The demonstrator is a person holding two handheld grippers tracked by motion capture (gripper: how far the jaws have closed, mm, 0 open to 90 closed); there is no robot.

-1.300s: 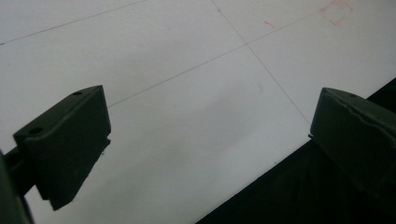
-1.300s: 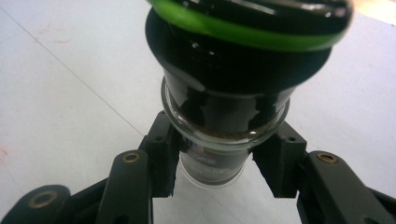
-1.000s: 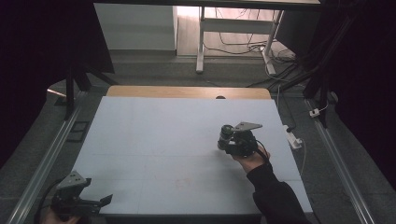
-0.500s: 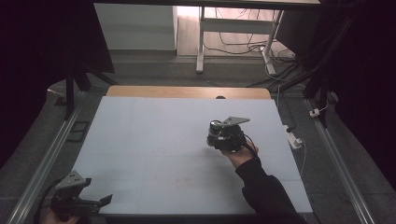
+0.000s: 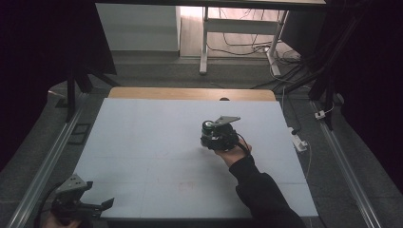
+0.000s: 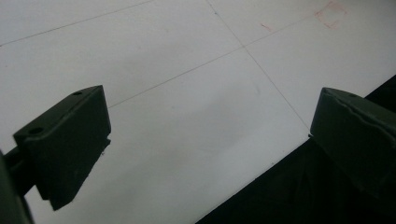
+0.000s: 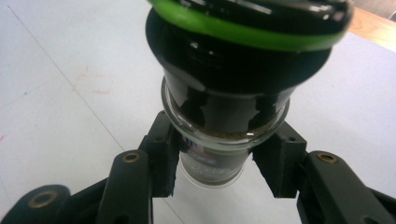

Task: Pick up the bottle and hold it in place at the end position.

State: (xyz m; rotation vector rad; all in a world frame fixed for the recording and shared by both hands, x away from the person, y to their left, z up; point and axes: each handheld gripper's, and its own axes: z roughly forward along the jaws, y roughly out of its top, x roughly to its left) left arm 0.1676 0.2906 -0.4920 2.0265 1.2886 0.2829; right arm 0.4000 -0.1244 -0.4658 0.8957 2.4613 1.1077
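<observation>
Right hand-held gripper (image 7: 215, 163) – outstretched mid-table – clamps a jar (image 7: 229, 93).

Tabletop (image 5: 142, 142): pale, flat surface ruled by thin seam lines; bare wooden strip (image 5: 190, 93) along the far edge; faint red marks (image 5: 186, 186) on the sheet nearer than the right gripper (image 5: 215, 135), toward the near edge.

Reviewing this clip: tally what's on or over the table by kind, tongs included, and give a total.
Tongs: 2, left tongs open at the near corner, right tongs shut on the jar
Glass jar with black, green-ringed cap: 1
Total: 3
</observation>
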